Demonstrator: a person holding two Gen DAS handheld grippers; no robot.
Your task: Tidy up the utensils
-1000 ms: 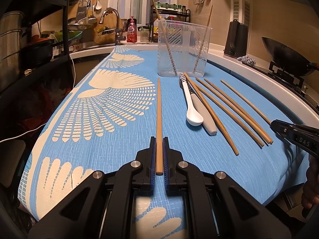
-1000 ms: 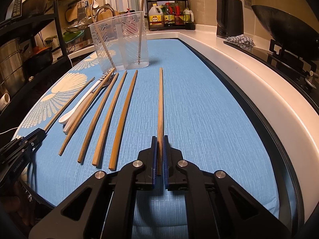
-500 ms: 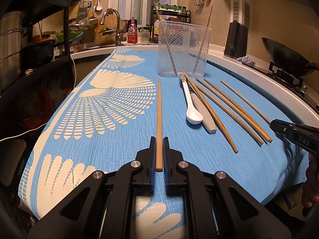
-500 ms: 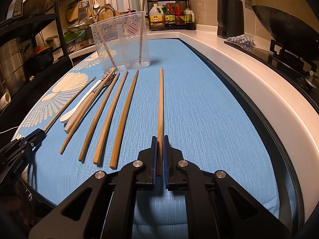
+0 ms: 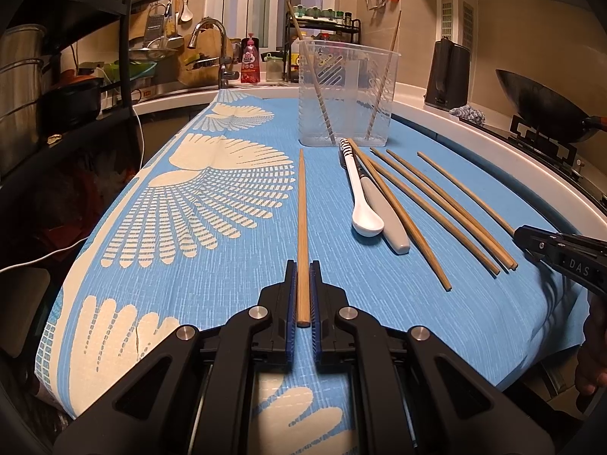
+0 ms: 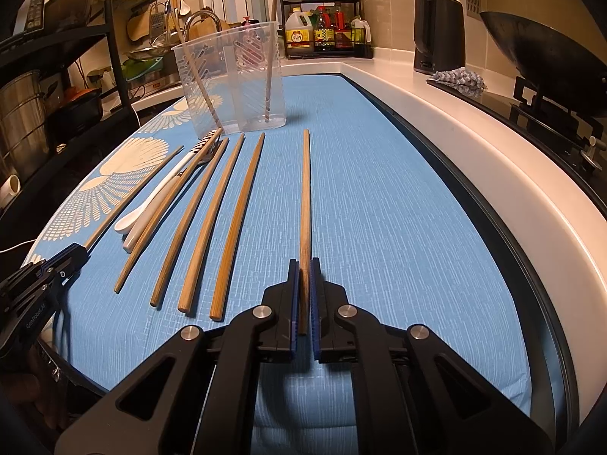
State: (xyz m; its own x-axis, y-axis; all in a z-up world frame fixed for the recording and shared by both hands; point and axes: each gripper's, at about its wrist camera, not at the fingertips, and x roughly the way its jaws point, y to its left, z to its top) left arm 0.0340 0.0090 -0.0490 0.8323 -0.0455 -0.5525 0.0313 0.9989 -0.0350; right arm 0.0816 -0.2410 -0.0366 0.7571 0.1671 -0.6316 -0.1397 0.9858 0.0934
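So my left hand-held gripper (image 5: 302, 292) is clamped on a chopstick (image 5: 302, 223) near the tabletop's left edge, and my right hand-held gripper (image 6: 302, 292) is clamped on another chopstick (image 6: 304, 197) toward the right edge. The clear bin (image 5: 347, 94) sits at the far edge. Both grips are at the very butt end, so the sticks could pivot or slip when lifted. Only writing I can read: "DAS" on the right unit's side.

home kitchen: faucet (image 5: 208, 36), wok (image 5: 542, 110)
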